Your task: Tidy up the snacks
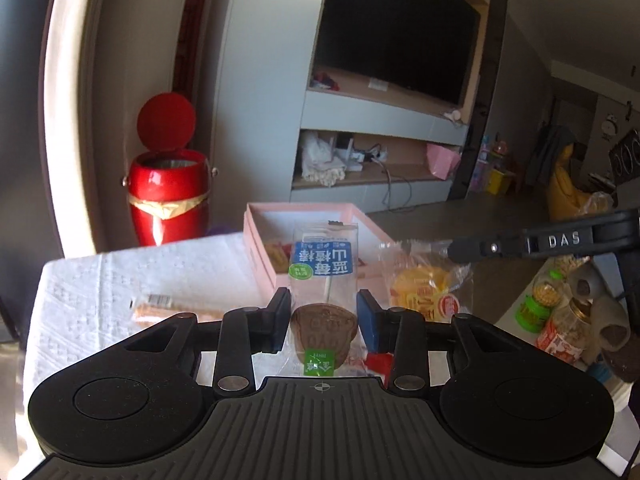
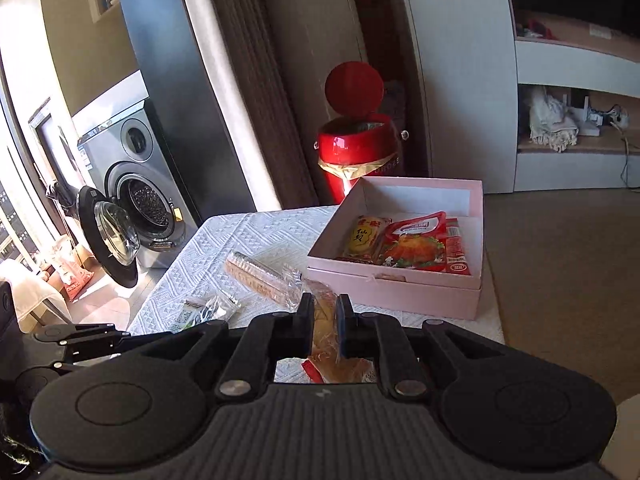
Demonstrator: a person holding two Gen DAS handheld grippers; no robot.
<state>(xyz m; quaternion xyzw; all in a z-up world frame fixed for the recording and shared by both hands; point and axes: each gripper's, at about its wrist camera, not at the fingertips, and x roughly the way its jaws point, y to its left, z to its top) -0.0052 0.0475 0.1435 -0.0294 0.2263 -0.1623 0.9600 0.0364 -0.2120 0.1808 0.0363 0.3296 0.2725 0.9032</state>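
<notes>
**A:** Nearest my left lens, what's that between the fingers?

**B:** A brown lollipop (image 1: 324, 330) in its clear wrapper with a blue label. My left gripper (image 1: 325, 316) has a finger on each side of it; whether the pads really pinch it or just bracket it, I cannot tell.

**A:** And the right?

**B:** My right gripper (image 2: 325, 320) is clamped on a yellow pastry packet (image 2: 325, 330), fingers nearly together, the bag held just above the desk (image 2: 256, 240).

**A:** How far along are we?

**B:** Partway, I'd say. The pink box (image 2: 400, 292) already holds a yellow rice-cracker pack (image 2: 362, 238) and a red chicken-print pouch (image 2: 418, 246). Left outside it: the two I'm handling, a long biscuit sleeve (image 2: 256, 280) on the cloth, and a small clear packet (image 2: 200, 312) near the edge.

**A:** Pose?

**B:** Both grippers low and level, pointing towards the box; the right one sits just short of its near wall, the left beside it.
</notes>
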